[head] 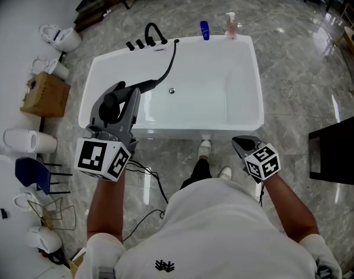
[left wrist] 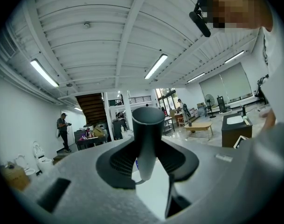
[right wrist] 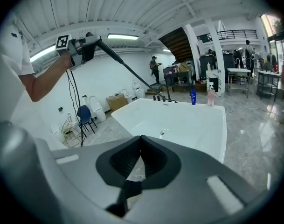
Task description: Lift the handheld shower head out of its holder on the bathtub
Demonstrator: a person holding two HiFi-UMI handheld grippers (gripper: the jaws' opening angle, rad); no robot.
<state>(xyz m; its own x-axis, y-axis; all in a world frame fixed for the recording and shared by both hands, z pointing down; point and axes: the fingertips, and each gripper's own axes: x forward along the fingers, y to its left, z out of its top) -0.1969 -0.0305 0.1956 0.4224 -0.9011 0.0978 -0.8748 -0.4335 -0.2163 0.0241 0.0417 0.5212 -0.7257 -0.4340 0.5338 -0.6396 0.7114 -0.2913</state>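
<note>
Shower head (left wrist: 148, 134): out of its holder, I judge, and held up near the bathtub's (head: 255, 86) near left corner, with the hose (head: 170, 63) trailing to the far rim
Left gripper (head: 120, 112): clamped across the dark handle
Right gripper (right wrist: 138, 160): jaws together on nothing, low by the tub's near side
Handling: probably light and rigid, but smooth and slippery, and I expect the hose to tug
Hold: mid-handle

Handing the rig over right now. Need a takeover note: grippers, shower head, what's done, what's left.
Left gripper: shut on the shower head, raised over the bathtub's near-left corner.
Right gripper: shut, empty, by the near rim.
Hose: runs back to the faucet on the far rim.
Done: shower head is out of its holder.
Left: probably just keep the grip steady.
</note>
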